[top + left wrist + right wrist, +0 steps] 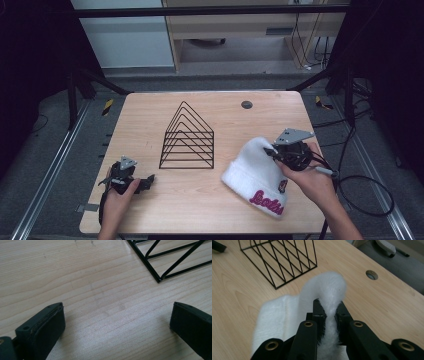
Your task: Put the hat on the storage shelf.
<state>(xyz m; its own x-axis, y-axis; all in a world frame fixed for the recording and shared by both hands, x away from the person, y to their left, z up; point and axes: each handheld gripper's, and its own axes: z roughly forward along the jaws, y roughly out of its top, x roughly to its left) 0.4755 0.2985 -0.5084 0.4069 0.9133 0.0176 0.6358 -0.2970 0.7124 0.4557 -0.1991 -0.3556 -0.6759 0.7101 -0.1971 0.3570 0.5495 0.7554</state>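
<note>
White beanie (255,172) pinched beside wire rack (187,137) on table (150,107).

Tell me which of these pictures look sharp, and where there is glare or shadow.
High view: evenly lit table, dark surroundings, slightly soft. Left gripper view: pale glare on the wood, soft shadows by the left gripper, near jaws blurred. Right gripper view: the right gripper pinches the white hat; its fuzz looks bright, washed out; wire rack sharp.

One white hat (252,170), one wire rack (188,137), two grippers
</note>
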